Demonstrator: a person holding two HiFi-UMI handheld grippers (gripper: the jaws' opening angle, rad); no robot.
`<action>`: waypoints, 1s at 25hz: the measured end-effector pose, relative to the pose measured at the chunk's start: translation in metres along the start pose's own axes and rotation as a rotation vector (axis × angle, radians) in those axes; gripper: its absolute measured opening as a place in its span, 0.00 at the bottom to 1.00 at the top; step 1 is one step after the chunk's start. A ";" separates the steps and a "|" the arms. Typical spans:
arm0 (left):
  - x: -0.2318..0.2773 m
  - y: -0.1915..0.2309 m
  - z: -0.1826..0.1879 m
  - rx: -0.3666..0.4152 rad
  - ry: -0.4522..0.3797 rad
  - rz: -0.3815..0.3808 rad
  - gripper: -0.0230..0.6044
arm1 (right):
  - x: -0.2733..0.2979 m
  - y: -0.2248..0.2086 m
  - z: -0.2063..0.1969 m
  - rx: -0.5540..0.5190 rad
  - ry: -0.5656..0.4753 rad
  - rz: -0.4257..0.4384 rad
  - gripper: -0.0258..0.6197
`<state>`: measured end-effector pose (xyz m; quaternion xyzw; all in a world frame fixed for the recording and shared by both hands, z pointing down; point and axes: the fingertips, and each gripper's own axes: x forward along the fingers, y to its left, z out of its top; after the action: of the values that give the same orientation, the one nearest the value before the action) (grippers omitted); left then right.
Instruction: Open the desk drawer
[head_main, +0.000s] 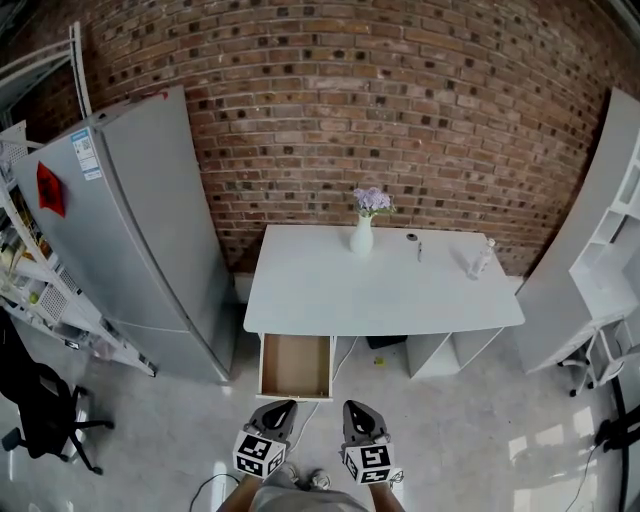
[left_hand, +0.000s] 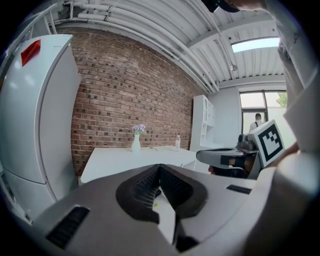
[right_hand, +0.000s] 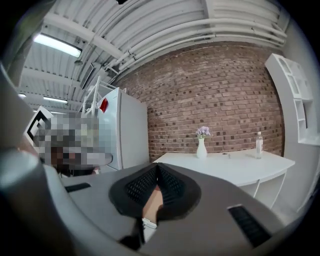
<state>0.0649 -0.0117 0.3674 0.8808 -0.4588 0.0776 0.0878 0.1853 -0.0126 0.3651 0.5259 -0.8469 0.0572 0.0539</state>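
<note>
The white desk (head_main: 380, 290) stands against the brick wall. Its left drawer (head_main: 296, 366) is pulled out, and the wooden inside shows nothing in it. Both grippers hang low in the head view, on the person's side of the drawer and apart from it. My left gripper (head_main: 281, 408) is shut with nothing between its jaws, and my right gripper (head_main: 357, 409) is shut and empty too. In the left gripper view the left gripper (left_hand: 160, 168) points toward the desk top (left_hand: 125, 159). In the right gripper view the right gripper (right_hand: 157, 167) points level at the desk (right_hand: 235, 165).
On the desk stand a white vase with flowers (head_main: 363, 232), a clear bottle (head_main: 481, 259) and a small dark item (head_main: 412, 238). A grey fridge (head_main: 150, 230) stands left of the desk, a white shelf unit (head_main: 600, 260) right. A black office chair (head_main: 40, 410) is at far left.
</note>
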 end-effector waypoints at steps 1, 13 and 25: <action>-0.002 -0.002 -0.001 0.002 0.003 -0.003 0.06 | -0.004 0.005 -0.002 -0.008 0.003 0.000 0.07; -0.030 0.008 0.005 0.024 -0.005 -0.025 0.06 | -0.013 0.046 0.015 -0.039 0.002 0.009 0.07; -0.035 0.033 0.015 0.020 -0.030 -0.009 0.06 | 0.014 0.064 0.026 -0.054 0.003 0.025 0.07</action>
<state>0.0192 -0.0056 0.3483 0.8846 -0.4555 0.0684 0.0724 0.1211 -0.0006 0.3394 0.5134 -0.8547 0.0356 0.0684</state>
